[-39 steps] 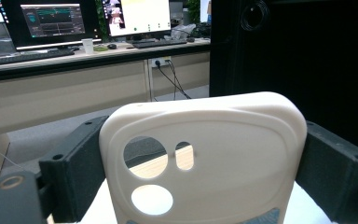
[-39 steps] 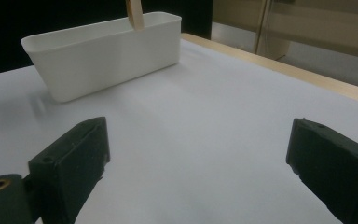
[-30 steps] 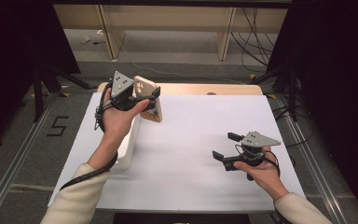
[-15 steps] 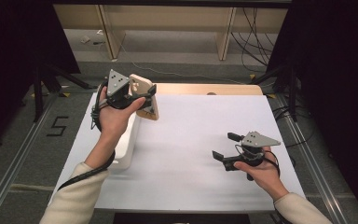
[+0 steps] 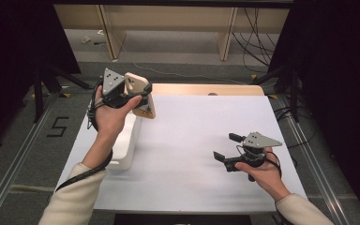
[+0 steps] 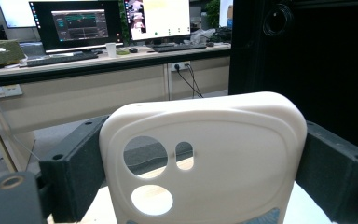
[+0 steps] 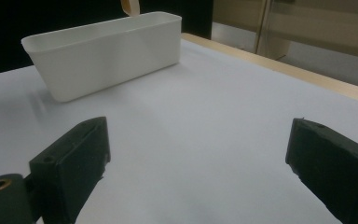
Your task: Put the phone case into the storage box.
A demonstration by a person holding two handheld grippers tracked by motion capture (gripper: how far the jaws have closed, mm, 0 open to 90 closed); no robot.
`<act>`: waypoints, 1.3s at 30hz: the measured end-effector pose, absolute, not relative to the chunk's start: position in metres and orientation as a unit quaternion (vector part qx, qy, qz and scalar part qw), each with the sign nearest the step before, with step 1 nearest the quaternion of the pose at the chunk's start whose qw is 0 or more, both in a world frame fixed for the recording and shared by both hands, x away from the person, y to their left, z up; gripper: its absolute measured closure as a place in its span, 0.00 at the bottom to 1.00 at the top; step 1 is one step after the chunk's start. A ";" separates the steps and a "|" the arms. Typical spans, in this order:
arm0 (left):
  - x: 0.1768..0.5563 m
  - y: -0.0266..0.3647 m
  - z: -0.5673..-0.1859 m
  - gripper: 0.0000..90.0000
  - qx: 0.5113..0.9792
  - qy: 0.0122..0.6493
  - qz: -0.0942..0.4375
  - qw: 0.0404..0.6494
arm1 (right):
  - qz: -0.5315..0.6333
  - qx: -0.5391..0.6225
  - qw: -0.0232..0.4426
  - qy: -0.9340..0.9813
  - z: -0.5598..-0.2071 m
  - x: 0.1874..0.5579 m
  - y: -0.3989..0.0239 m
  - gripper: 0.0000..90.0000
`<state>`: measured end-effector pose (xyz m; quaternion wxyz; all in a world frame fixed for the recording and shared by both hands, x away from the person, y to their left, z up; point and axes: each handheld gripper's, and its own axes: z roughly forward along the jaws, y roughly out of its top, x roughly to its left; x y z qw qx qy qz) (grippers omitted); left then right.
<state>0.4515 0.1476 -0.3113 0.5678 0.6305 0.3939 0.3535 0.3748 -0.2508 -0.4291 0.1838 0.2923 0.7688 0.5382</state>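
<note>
My left gripper [image 5: 138, 98] is raised above the table's far left and is shut on a cream phone case [image 5: 139, 93]. In the left gripper view the phone case [image 6: 205, 154] stands upright between the black jaws, its camera cut-outs facing me. A white rectangular bin [image 5: 127, 143] sits on the table below that hand; in the right gripper view the bin [image 7: 102, 53] lies ahead to the left. My right gripper [image 5: 227, 147] hovers low over the table's right side, open, with nothing between its jaws [image 7: 196, 163].
The white table top [image 5: 192, 140] has a wooden strip [image 5: 206, 89] along its far edge. Beyond it stand desk legs and cables on the floor. Dark curtains flank both sides. Monitors on a desk [image 6: 98, 28] show in the left gripper view.
My left gripper has lifted the phone case higher and tilted it up, drifting slightly toward the far left. The right gripper has stayed in place, open.
</note>
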 end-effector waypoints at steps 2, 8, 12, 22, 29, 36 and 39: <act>0.452 0.149 -0.311 0.12 0.629 0.395 0.354 0.568 | 0.538 0.292 0.184 0.769 -0.429 0.375 -0.251 0.08; 0.453 0.155 -0.310 0.12 0.626 0.400 0.361 0.563 | 0.538 0.293 0.183 0.769 -0.429 0.375 -0.251 0.08; 0.454 0.158 -0.310 0.12 0.623 0.401 0.366 0.563 | 0.538 0.292 0.184 0.769 -0.429 0.375 -0.251 0.08; 0.457 0.165 -0.311 0.12 0.620 0.409 0.372 0.557 | 0.539 0.292 0.184 0.769 -0.429 0.375 -0.251 0.08; 0.458 0.171 -0.311 0.12 0.617 0.414 0.377 0.553 | 0.539 0.292 0.184 0.768 -0.429 0.375 -0.251 0.08; 0.460 0.174 -0.313 0.12 0.614 0.420 0.380 0.550 | 0.539 0.292 0.184 0.769 -0.429 0.375 -0.250 0.08; 0.460 0.175 -0.313 0.12 0.614 0.421 0.385 0.545 | 0.539 0.292 0.184 0.769 -0.429 0.375 -0.251 0.08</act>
